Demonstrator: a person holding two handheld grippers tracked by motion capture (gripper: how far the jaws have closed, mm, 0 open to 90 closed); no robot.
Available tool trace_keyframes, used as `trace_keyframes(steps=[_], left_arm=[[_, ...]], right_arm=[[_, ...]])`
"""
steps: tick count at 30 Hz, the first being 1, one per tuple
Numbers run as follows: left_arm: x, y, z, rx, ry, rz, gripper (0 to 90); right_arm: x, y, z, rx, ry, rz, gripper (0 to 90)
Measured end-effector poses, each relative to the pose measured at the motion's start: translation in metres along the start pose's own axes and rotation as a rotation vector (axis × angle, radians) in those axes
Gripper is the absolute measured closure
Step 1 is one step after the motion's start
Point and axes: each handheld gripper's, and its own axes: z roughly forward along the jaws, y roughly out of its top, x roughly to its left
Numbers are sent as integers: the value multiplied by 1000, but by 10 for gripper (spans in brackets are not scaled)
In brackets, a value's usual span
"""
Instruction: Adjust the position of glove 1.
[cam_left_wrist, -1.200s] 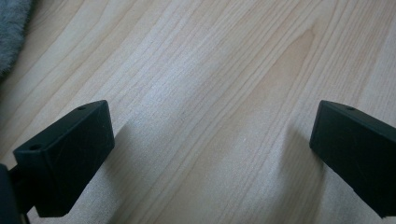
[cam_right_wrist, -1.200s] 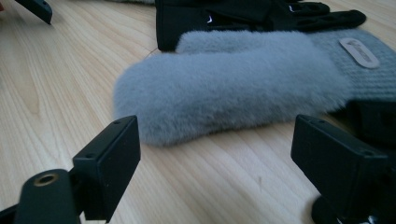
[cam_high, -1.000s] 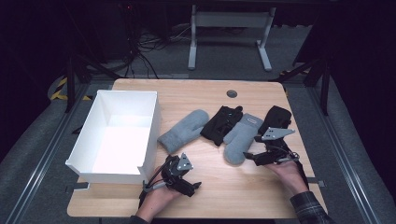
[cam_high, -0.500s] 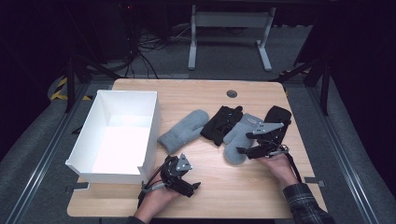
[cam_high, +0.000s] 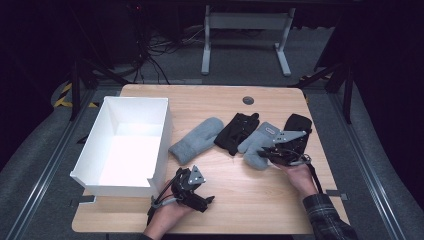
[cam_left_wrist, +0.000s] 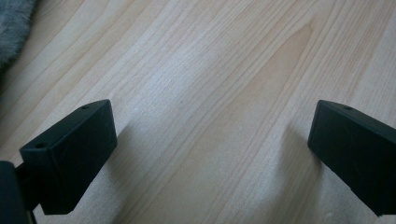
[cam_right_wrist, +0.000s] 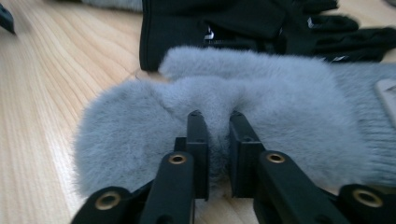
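A pale wooden table stands in a dark room; the right gripper has just been closing and now pinches the furry cuff of a grey mitten lying beside a black glove; the left gripper rests wide open on bare wood near a white box.

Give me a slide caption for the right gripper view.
Right tongs pinching the fluffy cuff of a grey fleece mitten on the light wooden table, black gloves behind.

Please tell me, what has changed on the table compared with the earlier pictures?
The right claw moved left onto the grey mitten beside the black gloves; its jaws have just been closing and now pinch the furry cuff. The left claw, the other grey mitten and the white box stayed as they were.
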Motion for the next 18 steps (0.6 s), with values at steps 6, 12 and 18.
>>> trace_keyframes(steps=[6,12,18], left_arm=[[-1,-1,-1,-1,-1,-7,17],[-1,-1,-1,0,-1,-5,17],[-1,-1,-1,4,-8,-2,15]], right_arm=[[15,10,-16,-55,25,-11,845],[40,11,-28,-68,62,-33,845],[70,7,-31,-64,98,-41,844]])
